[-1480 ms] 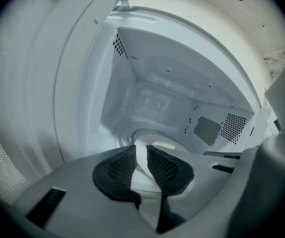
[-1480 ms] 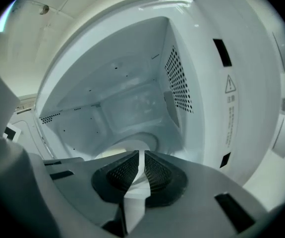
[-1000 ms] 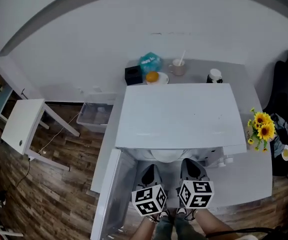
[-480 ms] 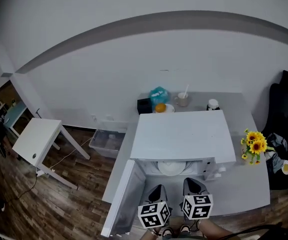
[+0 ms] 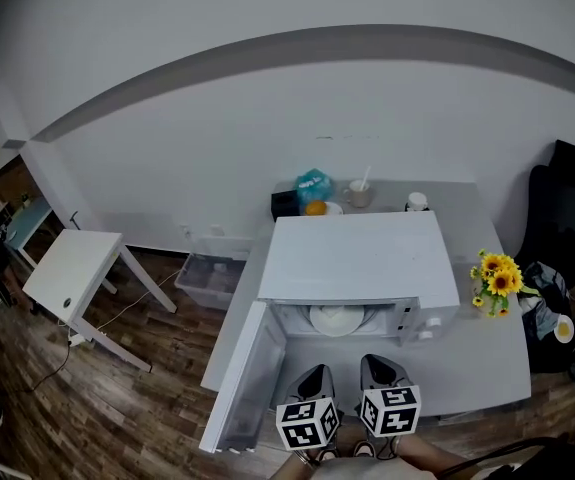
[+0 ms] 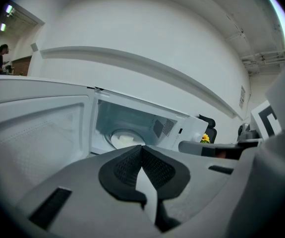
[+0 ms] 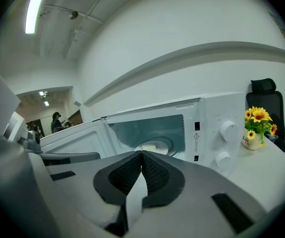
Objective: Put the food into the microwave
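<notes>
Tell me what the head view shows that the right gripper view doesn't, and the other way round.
Only the head view: the mug, teal bag and orange behind the microwave, plus the white side table. Only the right gripper view: the right gripper with jaws closed together, empty, and a ceiling light strip. Both: the open microwave with a white plate inside, and the sunflowers.

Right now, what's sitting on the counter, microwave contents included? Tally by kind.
microwave: 1
plates: 2
mug: 1
jar: 1
black box: 1
teal bag: 1
orange: 1
sunflower pot: 1
Total: 9
</notes>
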